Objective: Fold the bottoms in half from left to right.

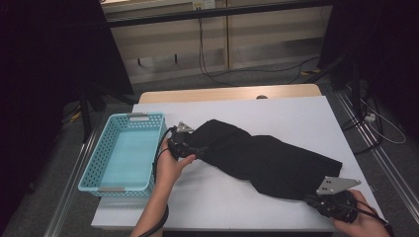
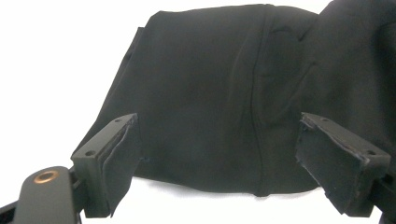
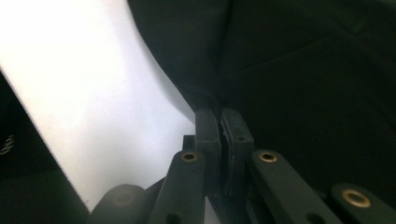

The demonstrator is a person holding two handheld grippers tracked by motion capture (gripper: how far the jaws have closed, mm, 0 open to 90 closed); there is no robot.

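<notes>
My right claw (image 3: 219, 122) is pinched tight on the black garment's (image 1: 267, 158) near corner — my left claw (image 2: 219, 154) gapes wide around its far end, pads not touching. It sprawls across the white surface (image 1: 296, 113) beside 1 blue basket (image 1: 121, 153).

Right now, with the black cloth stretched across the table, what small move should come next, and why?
Probably close the left gripper on the near edge of the black cloth: its jaws stand open around that edge, while the right gripper is already pinching the other end.
</notes>
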